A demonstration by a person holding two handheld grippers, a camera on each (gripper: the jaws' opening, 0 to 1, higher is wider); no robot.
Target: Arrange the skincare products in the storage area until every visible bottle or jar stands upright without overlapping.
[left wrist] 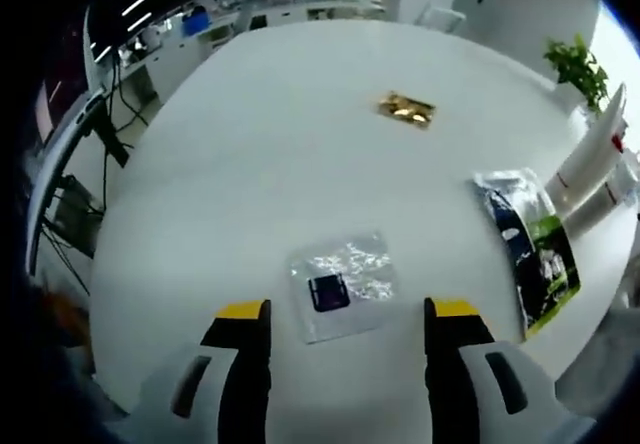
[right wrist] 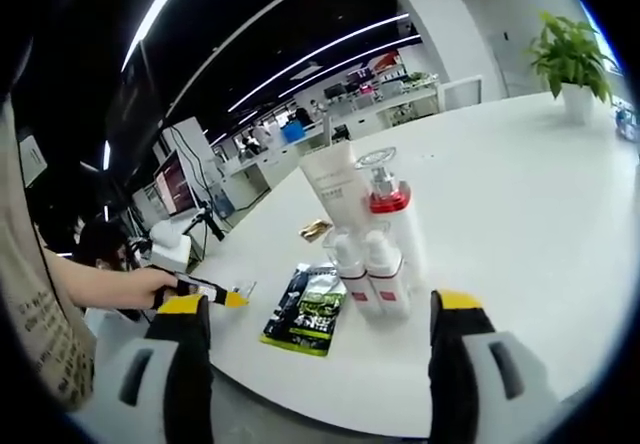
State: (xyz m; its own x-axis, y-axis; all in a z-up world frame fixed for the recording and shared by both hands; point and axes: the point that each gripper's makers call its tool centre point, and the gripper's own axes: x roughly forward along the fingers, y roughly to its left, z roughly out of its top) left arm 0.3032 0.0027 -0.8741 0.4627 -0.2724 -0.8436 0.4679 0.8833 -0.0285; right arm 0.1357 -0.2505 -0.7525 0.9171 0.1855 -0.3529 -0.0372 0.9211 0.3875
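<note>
Fingers of left gripper [left wrist: 345, 329] spread, flanking clear sachet [left wrist: 343, 282]; right gripper [right wrist: 325, 314] spread before bottles [right wrist: 370, 234]; green-black pouch [right wrist: 306, 311] beside them.

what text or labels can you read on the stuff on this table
No text is legible in either view.
Clear sachet: dark label, too blurred to read.
Black and green packet: white print, too small to read.
Gold sachet: no readable print.
White tube, pump bottle with red collar, two small bottles with red bands: no readable lettering.
</note>
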